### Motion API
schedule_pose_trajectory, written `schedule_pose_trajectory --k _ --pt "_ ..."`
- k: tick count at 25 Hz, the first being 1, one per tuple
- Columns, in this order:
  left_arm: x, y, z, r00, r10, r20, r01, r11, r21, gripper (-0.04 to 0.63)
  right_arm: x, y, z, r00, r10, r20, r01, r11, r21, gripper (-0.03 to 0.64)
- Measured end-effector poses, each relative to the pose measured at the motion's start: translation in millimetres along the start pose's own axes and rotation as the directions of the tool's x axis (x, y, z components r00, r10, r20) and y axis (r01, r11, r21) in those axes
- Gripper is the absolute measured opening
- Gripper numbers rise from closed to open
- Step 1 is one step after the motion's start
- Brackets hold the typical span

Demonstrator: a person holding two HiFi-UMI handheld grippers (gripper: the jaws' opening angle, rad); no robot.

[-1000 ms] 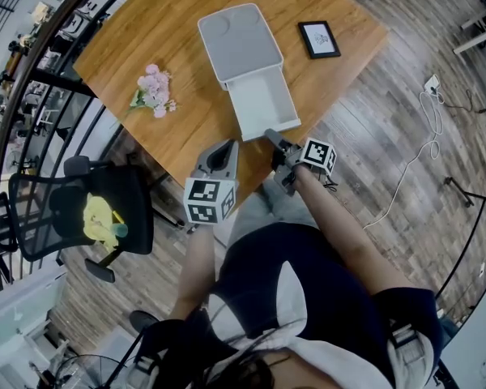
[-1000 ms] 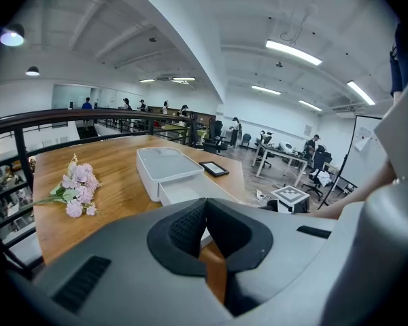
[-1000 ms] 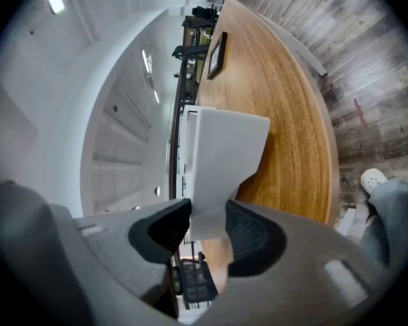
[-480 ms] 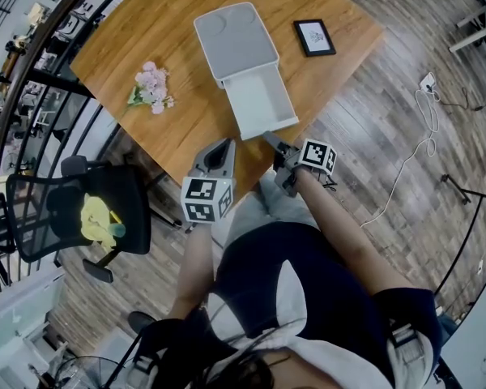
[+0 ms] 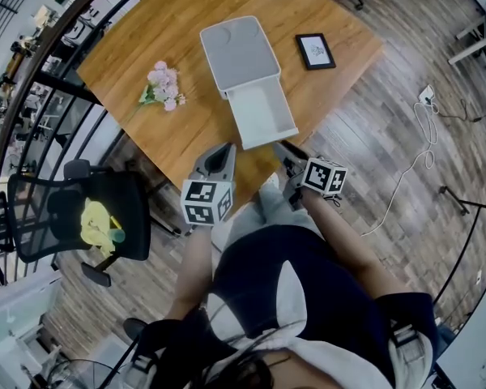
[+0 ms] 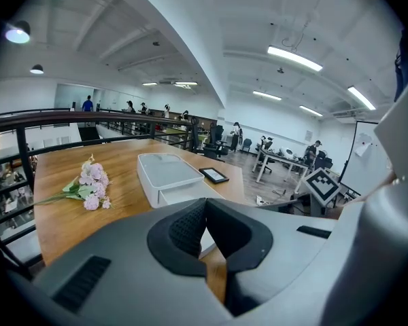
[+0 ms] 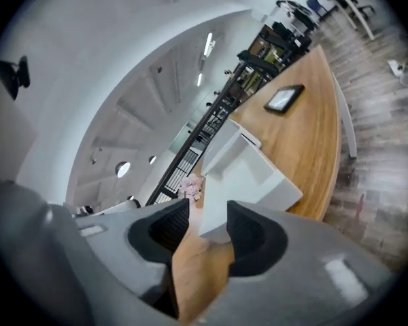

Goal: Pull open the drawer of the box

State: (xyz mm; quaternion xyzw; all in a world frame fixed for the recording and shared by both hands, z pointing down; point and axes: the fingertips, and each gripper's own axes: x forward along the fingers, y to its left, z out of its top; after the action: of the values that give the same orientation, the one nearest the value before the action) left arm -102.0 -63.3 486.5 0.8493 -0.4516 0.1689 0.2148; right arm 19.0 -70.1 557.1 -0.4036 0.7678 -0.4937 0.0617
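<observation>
One job looking done: drawer (image 5: 262, 118) sitting out of box (image 5: 237, 51); left gripper (image 5: 226, 147) closed, empty; right gripper (image 5: 286, 149) half-open, just narrowing, empty.

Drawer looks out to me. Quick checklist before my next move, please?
1. Drawer pulled out of the box: ok, it stands open toward the person.
2. Right gripper free of the drawer: ok, jaws apart, just been closing a little, nothing pinched; the drawer's corner shows beyond them.
3. Left gripper empty: ok, jaws together on nothing.
4. Drawer contents: ok, it looks empty in the head view.
5. Flowers and picture frame clear of the box: ok, both lie apart from it on the table.
</observation>
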Motion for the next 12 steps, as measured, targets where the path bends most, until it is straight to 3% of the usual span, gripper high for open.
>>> schedule_pose_trajectory --k 6,12 --pt "0 -3 10 1.000 0.002 0.026 -0.002 1.000 0.002 0.017 -10 36 26 0.997 0.005 0.075 0.014 0.967 -0.254 0.158" --pt "-1 -13 22 0.998 -0.002 0.068 0.001 1.000 0.004 0.017 -13 75 40 0.993 0.033 0.115 0.021 0.898 -0.439 0.132"
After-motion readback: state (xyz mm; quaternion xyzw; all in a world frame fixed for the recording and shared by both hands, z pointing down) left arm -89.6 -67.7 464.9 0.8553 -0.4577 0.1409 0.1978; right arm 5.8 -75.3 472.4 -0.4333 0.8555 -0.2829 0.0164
